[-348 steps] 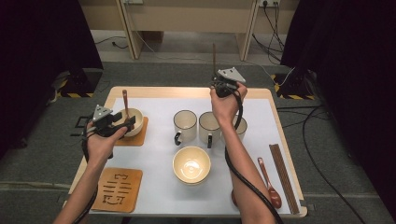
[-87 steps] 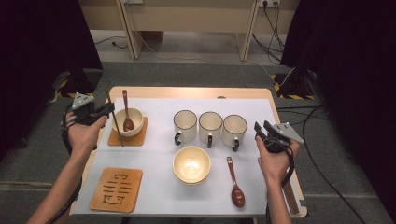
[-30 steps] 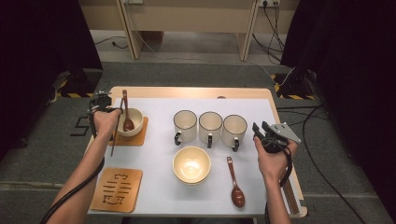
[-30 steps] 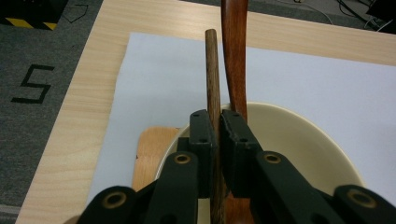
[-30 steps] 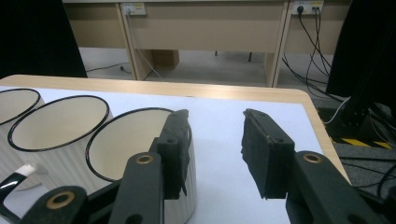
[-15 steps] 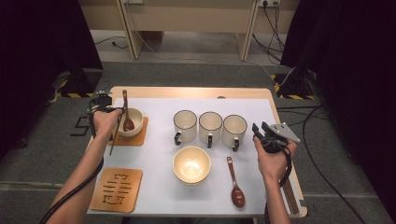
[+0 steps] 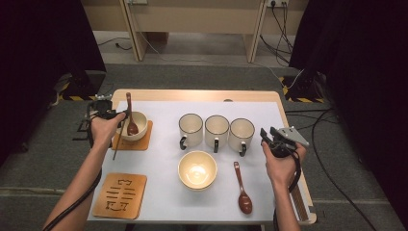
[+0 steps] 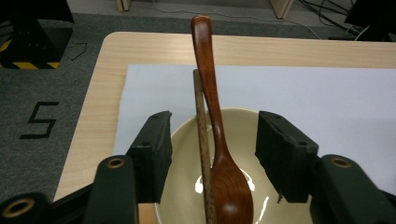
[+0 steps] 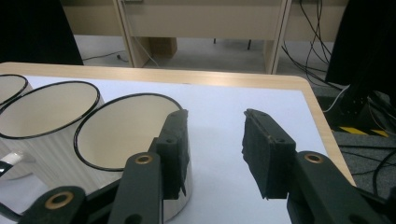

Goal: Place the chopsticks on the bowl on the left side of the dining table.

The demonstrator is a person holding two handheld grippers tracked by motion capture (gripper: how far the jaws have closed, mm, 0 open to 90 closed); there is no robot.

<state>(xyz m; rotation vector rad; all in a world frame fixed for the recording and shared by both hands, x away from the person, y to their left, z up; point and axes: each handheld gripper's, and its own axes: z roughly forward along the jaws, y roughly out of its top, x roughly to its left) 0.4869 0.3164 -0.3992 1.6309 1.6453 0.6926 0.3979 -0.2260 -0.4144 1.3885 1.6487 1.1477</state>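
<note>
Moved over the bowl [image 8: 187, 186], spread left tongs [image 8: 212, 149] straddle the spoon [image 8: 219, 154] (right tongs [image 9: 215, 149] spread).

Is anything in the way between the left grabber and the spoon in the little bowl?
Yes. The left gripper hangs open around the spoon in the small bowl, but a thin wooden stick stands right beside the spoon, between it and one jaw. Closing would likely pinch both together.

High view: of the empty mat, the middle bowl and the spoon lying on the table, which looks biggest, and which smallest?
1. Empty mat, largest.
2. Middle bowl, a little smaller across.
3. Spoon, smallest: about as long as the bowl is wide, but far thinner.
</note>
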